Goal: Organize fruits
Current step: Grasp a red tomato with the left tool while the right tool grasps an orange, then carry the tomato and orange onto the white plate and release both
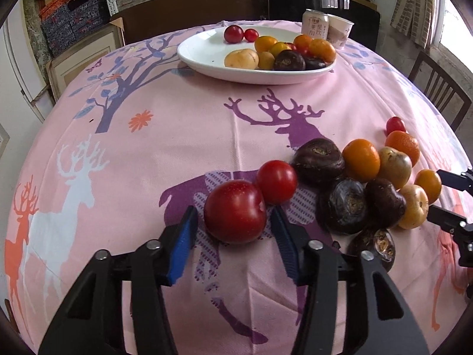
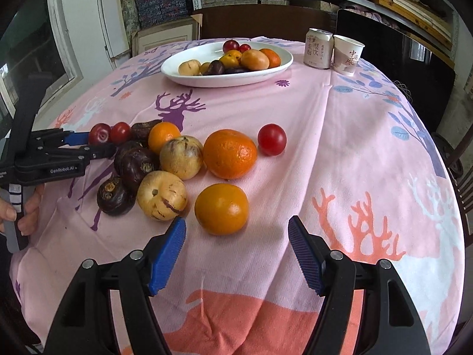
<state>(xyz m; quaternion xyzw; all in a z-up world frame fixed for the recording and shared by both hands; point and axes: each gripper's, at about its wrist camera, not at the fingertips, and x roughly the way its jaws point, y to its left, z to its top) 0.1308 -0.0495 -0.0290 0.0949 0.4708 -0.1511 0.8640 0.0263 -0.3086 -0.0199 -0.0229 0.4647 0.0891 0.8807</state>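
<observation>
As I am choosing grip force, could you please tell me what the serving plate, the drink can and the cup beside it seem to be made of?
Plate: probably glazed ceramic, possibly melamine; white, smooth, with a soft sheen on the rim.
Drink can: thin metal, likely aluminium; its top rim is silvery above a printed label.
Cup: apparently paper; matte printed wall and rolled lip.

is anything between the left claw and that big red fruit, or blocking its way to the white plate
Nothing visible sits between the left claw and the big red fruit; it lies between the open fingers already. A smaller red fruit touches its far right side. Beyond that, only bare tablecloth lies before the white plate.
</observation>
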